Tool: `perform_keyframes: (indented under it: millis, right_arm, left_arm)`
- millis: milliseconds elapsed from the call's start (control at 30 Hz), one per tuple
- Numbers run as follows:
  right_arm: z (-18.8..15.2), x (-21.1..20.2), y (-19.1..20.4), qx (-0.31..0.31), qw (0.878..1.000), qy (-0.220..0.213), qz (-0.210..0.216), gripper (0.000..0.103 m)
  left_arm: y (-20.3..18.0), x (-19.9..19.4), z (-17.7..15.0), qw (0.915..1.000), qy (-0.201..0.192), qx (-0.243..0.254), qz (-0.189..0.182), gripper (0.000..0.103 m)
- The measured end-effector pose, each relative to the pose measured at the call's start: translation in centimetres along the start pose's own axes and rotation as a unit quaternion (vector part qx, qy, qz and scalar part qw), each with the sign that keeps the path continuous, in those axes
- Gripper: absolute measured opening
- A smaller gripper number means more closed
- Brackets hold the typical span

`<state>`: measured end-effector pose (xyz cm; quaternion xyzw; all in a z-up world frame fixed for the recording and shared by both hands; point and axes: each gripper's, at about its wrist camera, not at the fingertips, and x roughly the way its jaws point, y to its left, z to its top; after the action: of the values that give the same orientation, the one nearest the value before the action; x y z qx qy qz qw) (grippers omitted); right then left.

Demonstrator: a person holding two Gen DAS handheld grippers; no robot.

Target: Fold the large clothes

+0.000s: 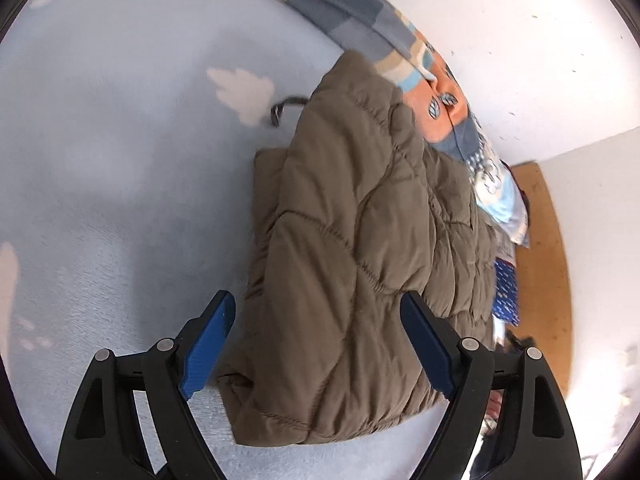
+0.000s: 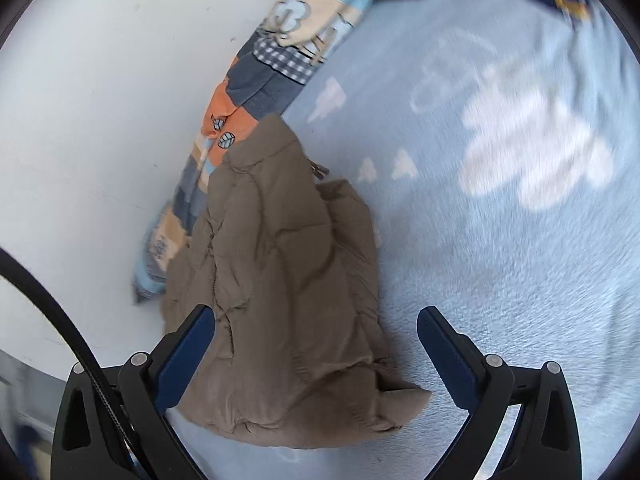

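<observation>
left wrist view: brown puffer jacket [image 1: 352, 248] folded mid-frame, nearly done; left gripper [image 1: 316, 344], right gripper [image 2: 316, 352] spread apart, empty.

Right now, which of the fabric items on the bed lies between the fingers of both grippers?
The brown quilted jacket, folded into a bundle on the light blue blanket. The patchwork bumper lies farther off along the wall.

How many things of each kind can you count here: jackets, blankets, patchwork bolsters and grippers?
Jackets: 1, brown quilted jacket, folded.
Blankets: 1, pale blue blanket with white clouds, under the jacket.
Patchwork bolsters: 1, bolster along the wall.
Grippers: 2, left gripper and right gripper, both open.
Total: 5
</observation>
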<state>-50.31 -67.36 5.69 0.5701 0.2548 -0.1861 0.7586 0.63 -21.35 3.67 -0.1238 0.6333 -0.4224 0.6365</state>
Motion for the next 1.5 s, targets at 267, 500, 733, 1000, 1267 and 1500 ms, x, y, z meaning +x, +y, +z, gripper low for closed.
perform_keyframes:
  millis: [267, 500, 733, 1000, 1267, 1500]
  right_arm:
    - [0.3, 3.3, -3.1, 0.033, 0.996, 0.052, 0.064, 0.103]
    - [1.0, 6.8, -2.1, -0.008, 0.995, 0.089, 0.047, 0.103]
    - [1.9, 8.7, -1.5, -0.041, 0.991, 0.112, 0.055, 0.103]
    - [2.5, 12.2, 1.5, -0.109, 0.984, 0.138, 0.038, 0.103]
    - [0.5, 13.8, 6.9, -0.196, 0.969, 0.142, 0.037, 0.084]
    - [-1.8, 10.2, 12.7, -0.296, 0.951, 0.073, -0.056, 0.049]
  left_arm:
    - [2.8, 1.3, 1.3, 0.9975, 0.028, -0.030, -0.058, 0.084]
    - [4.9, 4.4, 2.7, 0.9921, 0.067, -0.030, -0.101, 0.085]
    - [5.9, 6.0, 4.6, 0.9848, 0.085, -0.031, -0.149, 0.086]
    - [2.1, 7.6, 5.4, 0.9887, 0.082, 0.054, -0.113, 0.094]
    - [1.0, 6.6, 5.0, 0.9881, 0.066, 0.055, -0.127, 0.059]
    - [-2.2, 2.6, 3.1, 0.9925, 0.022, 0.087, -0.083, 0.043]
